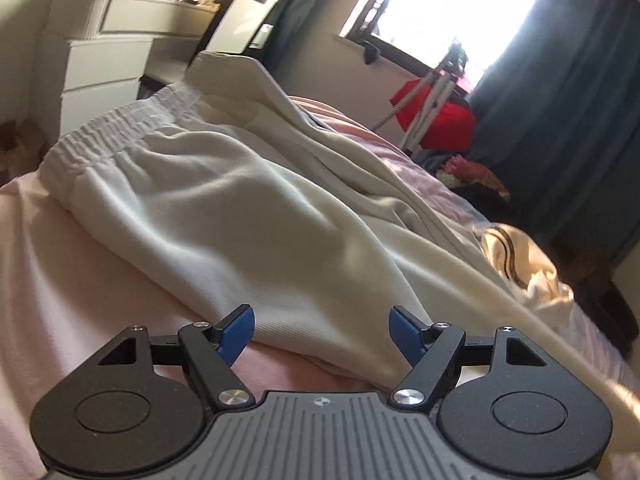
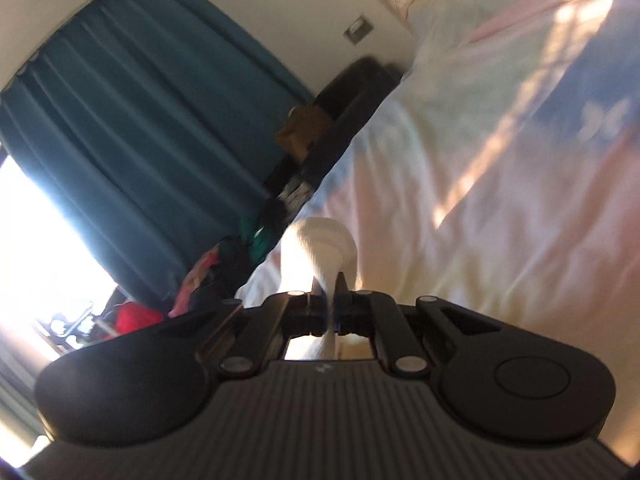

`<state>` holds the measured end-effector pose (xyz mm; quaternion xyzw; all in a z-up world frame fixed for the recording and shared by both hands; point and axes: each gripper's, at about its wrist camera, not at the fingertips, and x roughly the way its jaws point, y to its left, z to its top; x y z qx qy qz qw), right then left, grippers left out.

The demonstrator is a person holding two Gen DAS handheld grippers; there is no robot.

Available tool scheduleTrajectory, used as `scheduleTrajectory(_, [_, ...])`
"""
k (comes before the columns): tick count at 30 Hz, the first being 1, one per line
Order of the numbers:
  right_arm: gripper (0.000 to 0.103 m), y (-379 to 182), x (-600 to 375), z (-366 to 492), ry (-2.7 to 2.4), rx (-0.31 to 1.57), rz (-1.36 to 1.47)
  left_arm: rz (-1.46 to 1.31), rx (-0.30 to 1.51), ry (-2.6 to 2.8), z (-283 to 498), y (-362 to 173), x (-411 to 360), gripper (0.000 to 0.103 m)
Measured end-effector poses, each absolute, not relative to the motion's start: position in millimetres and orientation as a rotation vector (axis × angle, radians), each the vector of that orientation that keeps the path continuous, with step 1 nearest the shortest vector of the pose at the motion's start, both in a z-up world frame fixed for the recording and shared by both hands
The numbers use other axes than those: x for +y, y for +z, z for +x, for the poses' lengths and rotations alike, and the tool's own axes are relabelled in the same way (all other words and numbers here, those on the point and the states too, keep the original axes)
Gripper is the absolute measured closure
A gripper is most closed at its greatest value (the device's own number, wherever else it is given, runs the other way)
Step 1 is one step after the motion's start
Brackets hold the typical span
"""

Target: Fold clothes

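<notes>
White trousers (image 1: 240,208) with an elastic waistband lie rumpled on the pink bedsheet (image 1: 60,288) in the left wrist view. My left gripper (image 1: 322,330) hovers low at their near edge, open, its blue pads either side of the cloth without pressing it. A cream garment (image 1: 520,264) with dark stripes is bunched at the right. In the right wrist view my right gripper (image 2: 331,286) is shut on a ribbed white cuff (image 2: 320,240), which bulges out ahead of the closed fingers. The picture there is tilted and blurred.
A white chest of drawers (image 1: 104,64) stands beyond the bed's far left. A window, teal curtains (image 2: 132,120) and a stand with a red thing (image 1: 436,116) are at the far side. Mixed clothes are heaped by the bed's edge (image 2: 224,264).
</notes>
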<state>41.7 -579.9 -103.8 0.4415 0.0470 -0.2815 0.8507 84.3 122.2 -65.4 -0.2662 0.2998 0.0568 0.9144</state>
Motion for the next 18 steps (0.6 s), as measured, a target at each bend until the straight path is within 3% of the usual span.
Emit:
scheduleTrajectory(7, [0.096, -164.5, -609.2, 20.1, -0.619, 0.346, 1.233, -0.926, 0.609, 0.335, 62.4, -60.0, 222.8, 0.023])
scheduleTrajectory(13, [0.093, -180.3, -618.9, 16.9, -0.489, 0.317, 1.364, -1.197, 0.639, 0.367, 66.9, -84.7, 276.4, 0.022])
scheduleTrajectory(16, [0.091, -184.2, -616.4, 24.4, -0.484, 0.362, 1.339, -1.176, 0.653, 0.323, 84.4, -82.7, 281.8, 0.024])
scheduleTrajectory(17, [0.084, -185.6, -615.3, 27.2, -0.483, 0.375, 1.327, -1.16, 0.652, 0.311, 89.5, -81.0, 282.1, 0.027])
scheduleTrajectory(18, [0.071, -186.8, -614.9, 30.1, -0.476, 0.385, 1.315, -1.144, 0.649, 0.299, 94.1, -79.7, 281.7, 0.035])
